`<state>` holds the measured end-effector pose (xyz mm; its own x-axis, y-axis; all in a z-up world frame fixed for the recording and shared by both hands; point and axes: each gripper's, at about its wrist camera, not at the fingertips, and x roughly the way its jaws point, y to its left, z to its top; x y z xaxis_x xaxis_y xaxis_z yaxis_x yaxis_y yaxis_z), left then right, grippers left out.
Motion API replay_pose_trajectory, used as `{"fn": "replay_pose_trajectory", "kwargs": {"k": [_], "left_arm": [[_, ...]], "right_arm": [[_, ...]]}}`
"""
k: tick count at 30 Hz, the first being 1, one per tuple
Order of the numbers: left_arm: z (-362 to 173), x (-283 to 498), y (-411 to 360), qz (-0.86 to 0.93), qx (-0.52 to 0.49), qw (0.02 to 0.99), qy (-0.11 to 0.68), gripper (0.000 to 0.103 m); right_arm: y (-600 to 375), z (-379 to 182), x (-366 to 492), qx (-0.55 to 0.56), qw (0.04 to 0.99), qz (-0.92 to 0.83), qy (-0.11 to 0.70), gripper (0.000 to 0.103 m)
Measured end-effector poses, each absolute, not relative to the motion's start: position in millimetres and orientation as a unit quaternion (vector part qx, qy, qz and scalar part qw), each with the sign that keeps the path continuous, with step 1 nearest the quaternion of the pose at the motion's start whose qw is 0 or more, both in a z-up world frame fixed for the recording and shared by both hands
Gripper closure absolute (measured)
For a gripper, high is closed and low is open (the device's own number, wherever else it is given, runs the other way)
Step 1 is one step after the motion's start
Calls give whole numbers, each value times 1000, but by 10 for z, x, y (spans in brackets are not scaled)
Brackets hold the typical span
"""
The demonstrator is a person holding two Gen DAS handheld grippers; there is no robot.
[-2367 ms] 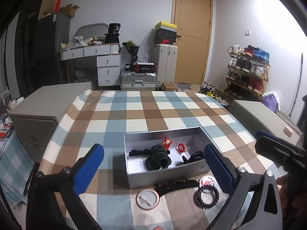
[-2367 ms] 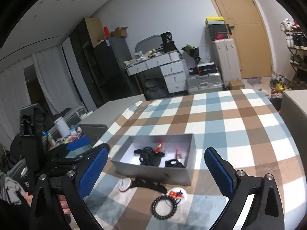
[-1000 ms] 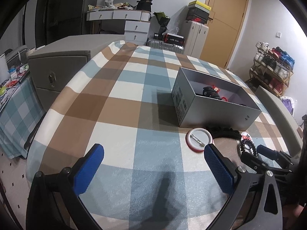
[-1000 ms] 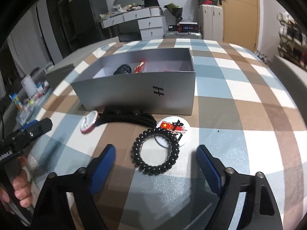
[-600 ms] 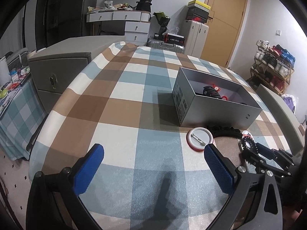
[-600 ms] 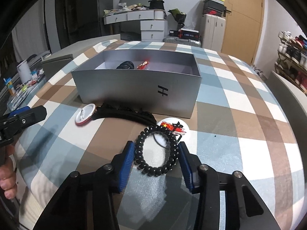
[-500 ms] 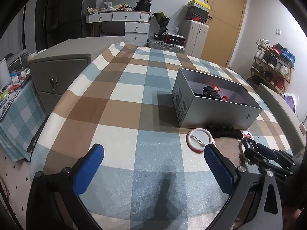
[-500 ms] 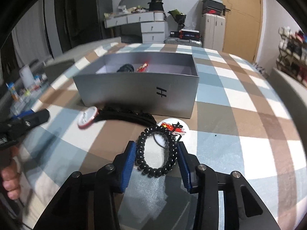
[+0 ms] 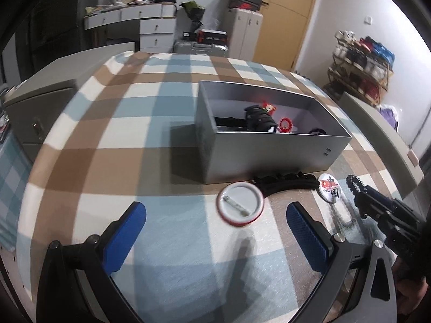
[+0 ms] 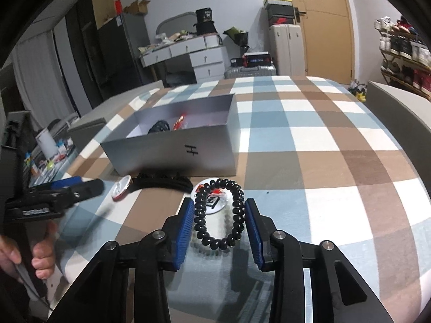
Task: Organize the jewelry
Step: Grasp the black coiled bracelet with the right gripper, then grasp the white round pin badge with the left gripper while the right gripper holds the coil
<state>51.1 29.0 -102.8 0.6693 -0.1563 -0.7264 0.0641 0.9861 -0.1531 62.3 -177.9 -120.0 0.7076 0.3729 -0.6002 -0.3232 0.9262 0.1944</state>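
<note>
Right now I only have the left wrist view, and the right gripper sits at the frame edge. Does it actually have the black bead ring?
Observer: Yes. In the right wrist view the right gripper has just been closing. Both blue pads press the black bead ring, which is squeezed into an oval.
Operator: Is it clear of the other pieces?
Observer: Its far end overlaps the flag badge in that view. I cannot tell whether it touches the badge or hangs above it.
</note>
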Motion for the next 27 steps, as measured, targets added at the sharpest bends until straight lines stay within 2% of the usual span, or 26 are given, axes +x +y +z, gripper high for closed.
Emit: {"fn": "replay_pose_trajectory", "kwargs": {"k": [5,12,15,19,21,22,24,27], "left_arm": [[-1074,616,159,-79,-15,910,407,2],[-1090,657,157,-114,-23,900,420,3],[-1120,673,138,-131,-25,893,430,17],[-1105,665,108,-137,-27,892,430,19],[-1098,654,98,-140,-24,892,428,25],[-1098,657,93,-142,-22,893,428,32],[-1094,656,80,-144,-15,892,428,37],[-1086,663,95,-159,-20,888,430,50]], "right_arm": [[-1863,-1208,618,50,921,198,332,68],[-1972,-1224,590,58,922,199,327,68],[-2003,-1264,614,65,919,197,336,68],[-2035,-1261,587,70,919,195,334,68],[-2036,-1251,571,70,920,197,332,68],[-2037,-1248,567,70,920,197,331,68],[-2037,-1248,563,70,919,198,333,67],[-2045,-1254,575,73,918,198,335,67]]}}
